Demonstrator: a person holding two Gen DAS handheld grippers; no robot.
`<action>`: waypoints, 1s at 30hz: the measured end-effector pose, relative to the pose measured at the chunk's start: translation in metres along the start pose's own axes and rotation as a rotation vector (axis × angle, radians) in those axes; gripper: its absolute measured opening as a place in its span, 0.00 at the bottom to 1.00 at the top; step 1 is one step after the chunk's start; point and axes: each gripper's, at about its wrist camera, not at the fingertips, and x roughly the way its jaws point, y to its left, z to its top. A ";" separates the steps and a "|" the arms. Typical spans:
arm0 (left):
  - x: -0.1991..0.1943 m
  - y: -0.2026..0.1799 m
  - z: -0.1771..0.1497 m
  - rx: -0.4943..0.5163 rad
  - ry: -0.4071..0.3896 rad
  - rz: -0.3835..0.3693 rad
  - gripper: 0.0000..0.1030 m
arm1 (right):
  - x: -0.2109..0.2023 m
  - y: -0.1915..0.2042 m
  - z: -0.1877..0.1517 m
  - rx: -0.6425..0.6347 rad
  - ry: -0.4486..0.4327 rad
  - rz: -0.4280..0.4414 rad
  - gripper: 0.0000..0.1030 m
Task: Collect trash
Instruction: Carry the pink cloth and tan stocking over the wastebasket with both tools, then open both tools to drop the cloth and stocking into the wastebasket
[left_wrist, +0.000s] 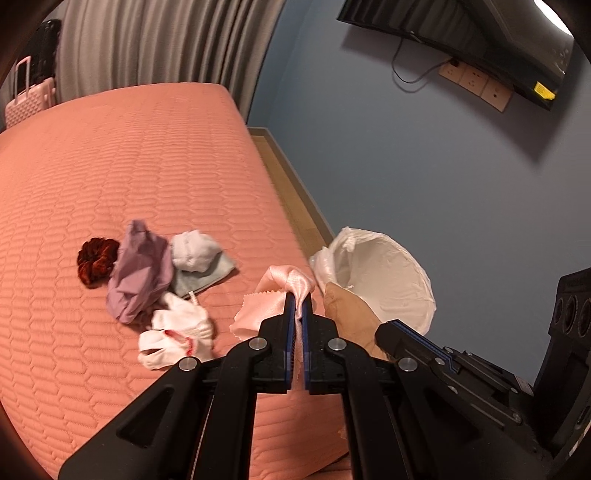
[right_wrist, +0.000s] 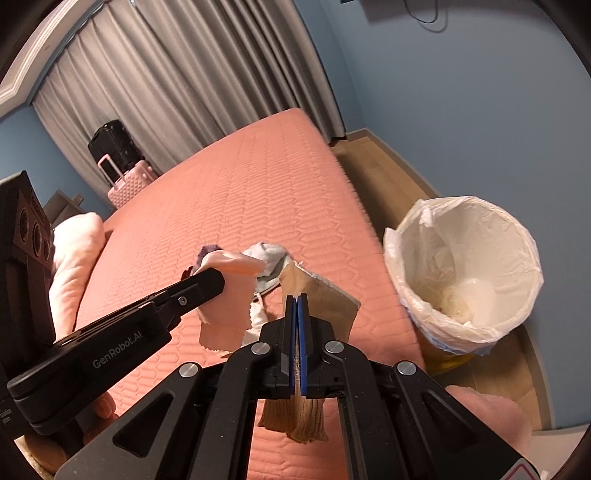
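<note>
Left wrist view shows the left gripper clamped on a pink satin cloth, lifted above the salmon quilted bed. Right wrist view shows the right gripper pinching a tan fabric piece, whose ribbed end hangs below the jaws. Both held pieces hang over the bed's near edge, close to the white-lined trash bin standing on the wooden floor beside the bed. On the bed lie a dark red scrunchie, a lilac garment, a grey cloth and white socks, bunched together. Two suitcases, one pink and one black, stand by grey curtains.
</note>
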 end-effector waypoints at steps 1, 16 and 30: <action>0.003 -0.005 0.001 0.009 0.004 -0.003 0.03 | -0.003 -0.006 0.001 0.008 -0.004 -0.005 0.01; 0.066 -0.090 0.012 0.167 0.090 -0.080 0.03 | -0.014 -0.100 0.016 0.136 -0.042 -0.108 0.01; 0.129 -0.133 0.035 0.219 0.152 -0.145 0.06 | 0.002 -0.174 0.047 0.216 -0.064 -0.209 0.01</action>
